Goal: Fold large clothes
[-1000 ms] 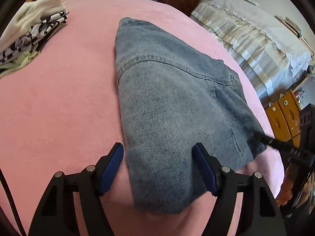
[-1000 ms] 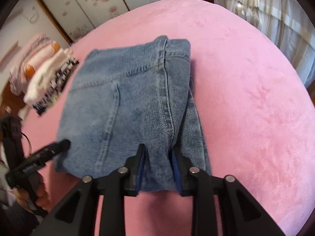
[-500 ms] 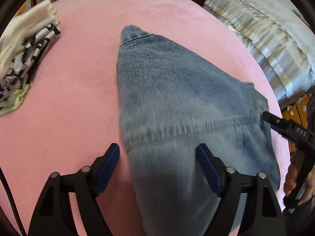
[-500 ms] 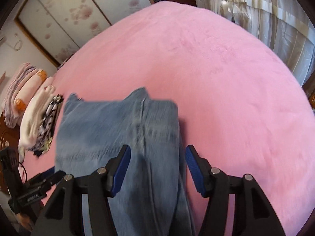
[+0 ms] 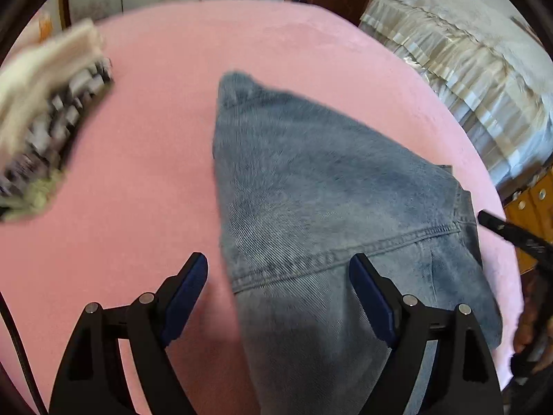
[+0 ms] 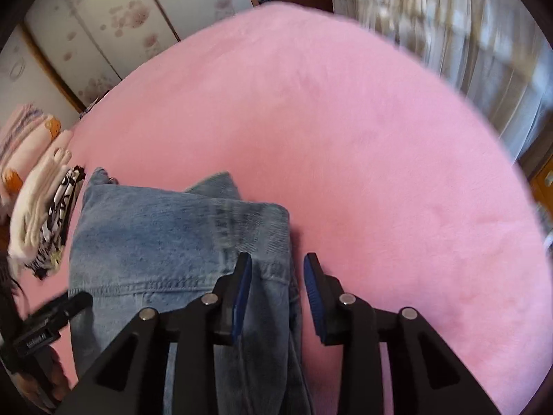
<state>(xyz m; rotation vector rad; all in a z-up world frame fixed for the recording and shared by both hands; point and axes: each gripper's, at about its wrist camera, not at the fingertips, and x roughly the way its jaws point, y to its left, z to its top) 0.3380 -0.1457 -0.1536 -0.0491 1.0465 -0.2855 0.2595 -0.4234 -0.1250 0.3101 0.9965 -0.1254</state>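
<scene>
Jeans point(image 5: 311, 186) folded on bed point(image 5: 145, 159), unstacked; left tongs point(image 5: 278, 288) wide, empty; right tongs point(image 6: 278, 276) closing, gripping nothing yet.

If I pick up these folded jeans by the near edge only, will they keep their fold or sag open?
Probably sag: the folded jeans are soft denim in loose layers, and their edges already look uneven in the right wrist view. Thick seams suggest they are heavy for cloth, so one hand-held gripper may let the far end droop. The plush pink blanket would likely drag on them if pushed.

clothes pile point(image 5: 48, 131) blurred, jeans point(image 5: 311, 207) btm cropped
</scene>
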